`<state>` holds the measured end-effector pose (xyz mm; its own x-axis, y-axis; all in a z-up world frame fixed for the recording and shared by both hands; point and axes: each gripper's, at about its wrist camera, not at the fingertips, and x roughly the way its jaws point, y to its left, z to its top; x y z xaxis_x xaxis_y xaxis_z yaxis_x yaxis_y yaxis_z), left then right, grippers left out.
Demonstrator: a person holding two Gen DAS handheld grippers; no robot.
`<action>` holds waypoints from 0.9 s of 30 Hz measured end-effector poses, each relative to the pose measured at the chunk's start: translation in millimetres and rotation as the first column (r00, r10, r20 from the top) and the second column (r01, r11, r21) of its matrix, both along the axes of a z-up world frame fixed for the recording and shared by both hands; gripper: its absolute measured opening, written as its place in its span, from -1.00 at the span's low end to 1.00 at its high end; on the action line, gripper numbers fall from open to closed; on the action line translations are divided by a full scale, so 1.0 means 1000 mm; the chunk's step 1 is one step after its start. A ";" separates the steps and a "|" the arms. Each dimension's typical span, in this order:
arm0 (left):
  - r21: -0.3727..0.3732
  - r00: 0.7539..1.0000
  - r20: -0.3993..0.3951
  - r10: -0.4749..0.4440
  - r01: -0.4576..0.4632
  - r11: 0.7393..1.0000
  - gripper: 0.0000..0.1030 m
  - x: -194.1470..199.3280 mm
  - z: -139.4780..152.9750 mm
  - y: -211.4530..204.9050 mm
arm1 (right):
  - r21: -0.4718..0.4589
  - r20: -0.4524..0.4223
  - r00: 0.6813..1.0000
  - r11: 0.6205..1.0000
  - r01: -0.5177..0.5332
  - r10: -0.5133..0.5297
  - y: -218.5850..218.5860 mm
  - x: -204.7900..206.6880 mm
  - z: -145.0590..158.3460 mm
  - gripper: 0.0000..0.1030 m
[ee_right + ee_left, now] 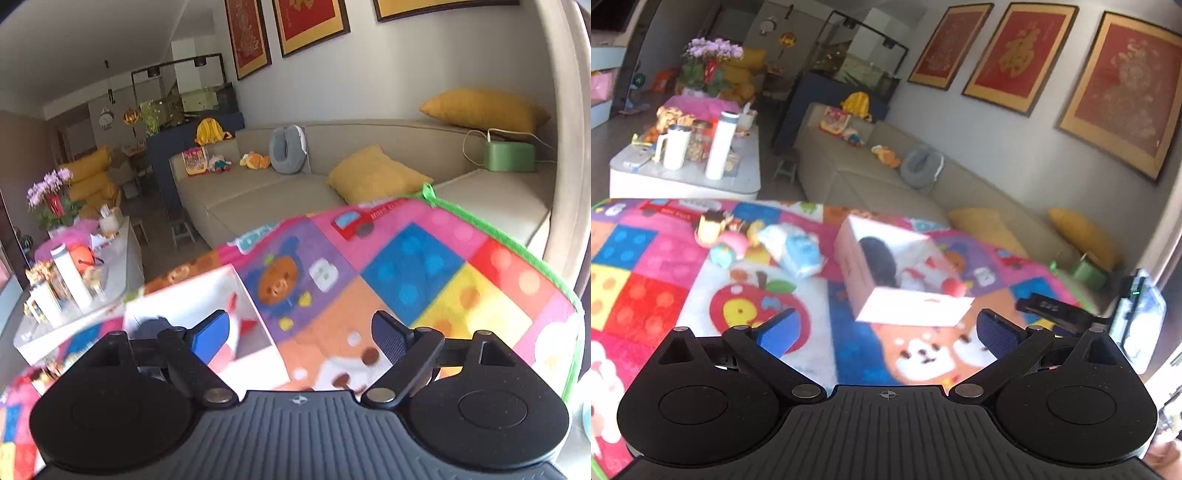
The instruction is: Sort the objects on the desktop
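Meanwhile both tongs, left tongs and right tongs, gape empty; the white box opens upward.

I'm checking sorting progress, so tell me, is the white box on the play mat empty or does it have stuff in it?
Not empty. The white box stands open-topped on the mat, with a dark object and a red-and-white toy inside; blur hides what they are.

Your work surface: a bright patchwork play mat.

You have the mat spread flat, green-edged at its far side. On it stands a white box, open at the top, with a dark thing and a red-and-white toy inside. Well to the box's left lies a blurred heap of toys, and touching that heap, a blue-and-white pack.
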<state>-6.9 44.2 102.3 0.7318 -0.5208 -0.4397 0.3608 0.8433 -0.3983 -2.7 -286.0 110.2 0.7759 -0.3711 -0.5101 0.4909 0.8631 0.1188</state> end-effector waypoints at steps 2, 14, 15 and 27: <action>0.058 0.998 -0.063 0.020 -0.017 0.998 1.00 0.010 -0.052 -0.014 | 0.001 -0.035 0.999 1.000 0.008 -0.008 0.000 -0.014 -0.043 0.66; 0.308 0.996 0.069 0.049 -0.068 0.949 1.00 0.033 -0.086 -0.050 | 0.051 0.071 0.996 0.997 0.054 -0.057 0.007 -0.027 -0.114 0.67; 0.312 0.995 0.080 0.066 -0.088 0.946 1.00 0.038 -0.085 -0.050 | 0.071 0.065 0.996 0.996 0.052 -0.056 0.003 -0.026 -0.113 0.67; 0.453 0.962 0.242 0.129 -0.229 0.862 1.00 0.060 -0.081 -0.061 | 0.158 0.230 0.972 0.987 0.021 -0.058 0.030 0.026 -0.096 0.98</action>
<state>52.6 -16.5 21.5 0.8894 -0.1386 -0.4357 0.2135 0.9686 0.1277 23.1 -256.4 14.1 0.8663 -0.3356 -0.3700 0.4673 0.8062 0.3628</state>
